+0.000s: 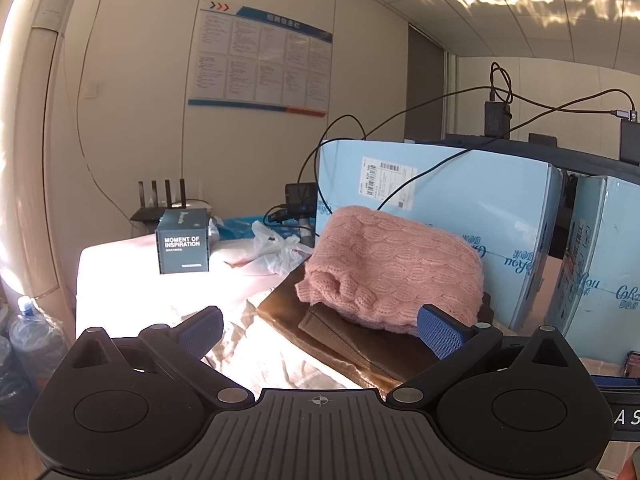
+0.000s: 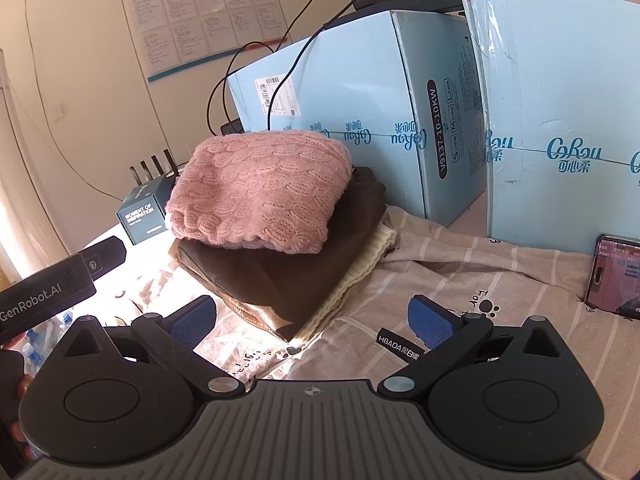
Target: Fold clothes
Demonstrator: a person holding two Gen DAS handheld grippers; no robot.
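Note:
A folded pink cable-knit sweater [image 1: 396, 264] lies on top of a stack, over a folded brown garment [image 1: 352, 344]. In the right wrist view the pink sweater [image 2: 260, 192] sits on the brown garment [image 2: 288, 280], with a cream knit [image 2: 360, 268] underneath. The stack rests on a striped beige cloth [image 2: 460, 280]. My left gripper [image 1: 320, 328] is open and empty, just in front of the stack. My right gripper [image 2: 312, 320] is open and empty, near the stack's front corner. The left gripper's body [image 2: 52, 292] shows at the left of the right wrist view.
Light blue cartons [image 2: 360, 104] stand right behind the stack, with black cables over them. A dark box [image 1: 184, 246], a router [image 1: 160, 200] and a plastic bag [image 1: 276, 248] sit at the far left. A phone [image 2: 616, 276] lies at the right. Water bottles [image 1: 32, 340] stand on the floor.

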